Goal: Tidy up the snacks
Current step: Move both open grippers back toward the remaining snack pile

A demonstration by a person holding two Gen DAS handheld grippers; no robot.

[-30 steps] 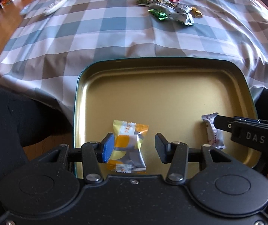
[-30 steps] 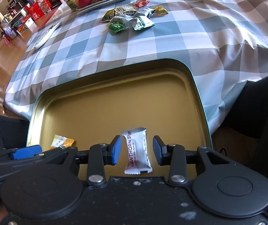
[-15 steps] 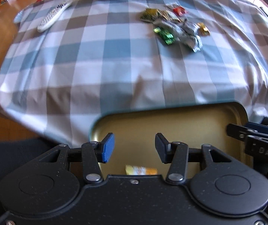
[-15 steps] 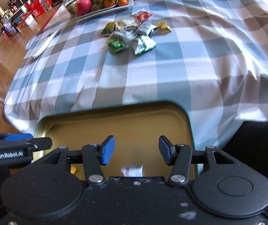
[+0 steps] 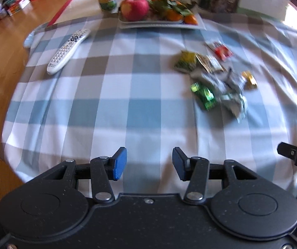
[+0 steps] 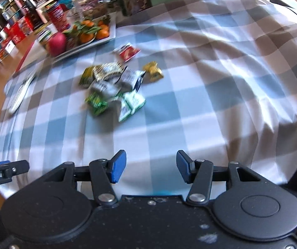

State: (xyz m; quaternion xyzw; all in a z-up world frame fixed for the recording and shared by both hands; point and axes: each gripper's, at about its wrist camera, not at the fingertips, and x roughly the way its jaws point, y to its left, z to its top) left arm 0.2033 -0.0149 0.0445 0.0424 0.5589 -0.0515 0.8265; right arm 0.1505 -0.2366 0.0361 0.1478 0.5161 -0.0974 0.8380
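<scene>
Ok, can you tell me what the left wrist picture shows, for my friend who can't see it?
The open, empty left tongs hover over a blue, grey and white checked tablecloth. Farther on sits a little pile of snack packets, a white remote off to the left, and a fruit tray with a red apple at the back.

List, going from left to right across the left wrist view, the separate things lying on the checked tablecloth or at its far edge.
White remote control → red apple → green foil snack → gold-wrapped sweet.
</scene>
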